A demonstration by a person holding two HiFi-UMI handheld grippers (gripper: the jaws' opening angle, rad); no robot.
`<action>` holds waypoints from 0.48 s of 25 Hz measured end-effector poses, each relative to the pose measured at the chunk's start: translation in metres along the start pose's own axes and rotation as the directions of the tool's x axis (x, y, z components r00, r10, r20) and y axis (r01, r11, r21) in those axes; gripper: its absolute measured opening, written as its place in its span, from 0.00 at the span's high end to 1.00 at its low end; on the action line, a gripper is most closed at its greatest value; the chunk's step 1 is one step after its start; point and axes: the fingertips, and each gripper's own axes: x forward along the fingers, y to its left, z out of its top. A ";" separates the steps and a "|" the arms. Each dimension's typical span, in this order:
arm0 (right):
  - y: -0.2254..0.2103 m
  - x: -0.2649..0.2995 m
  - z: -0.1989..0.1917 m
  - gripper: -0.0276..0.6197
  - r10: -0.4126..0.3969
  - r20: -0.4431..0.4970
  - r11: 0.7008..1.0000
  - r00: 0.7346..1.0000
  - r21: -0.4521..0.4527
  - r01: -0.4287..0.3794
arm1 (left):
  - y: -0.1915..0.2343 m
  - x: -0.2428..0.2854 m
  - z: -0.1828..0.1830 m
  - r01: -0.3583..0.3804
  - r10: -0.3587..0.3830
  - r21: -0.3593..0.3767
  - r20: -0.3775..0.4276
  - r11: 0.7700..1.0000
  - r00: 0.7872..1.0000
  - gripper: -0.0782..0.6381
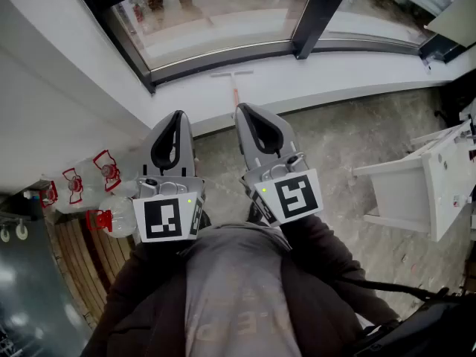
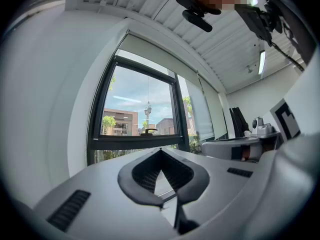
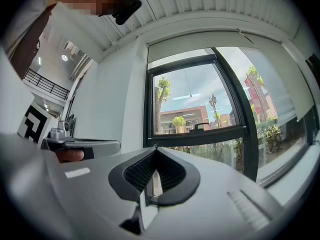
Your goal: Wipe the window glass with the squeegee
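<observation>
hiding squeegee handle (image 1: 235,94) tip: right gripper (image 1: 245,110)

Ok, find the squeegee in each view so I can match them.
Head view: squeegee lying on the white sill, top centre.
Left gripper view: not in it.
Right gripper view: not in it.
Shared landmark: the dark window mullion.
</observation>
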 end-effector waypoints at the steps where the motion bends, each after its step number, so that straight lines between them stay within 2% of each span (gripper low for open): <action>1: -0.002 -0.001 0.000 0.96 0.000 0.001 1.000 1.000 0.002 0.000 | -0.003 0.001 -0.002 0.005 -0.005 0.004 -0.007 1.000 1.000 0.89; 12: -0.046 -0.024 -0.006 0.96 0.011 -0.006 0.999 1.000 0.036 -0.011 | -0.046 0.023 -0.008 -0.011 0.011 0.018 -0.030 1.000 0.999 0.89</action>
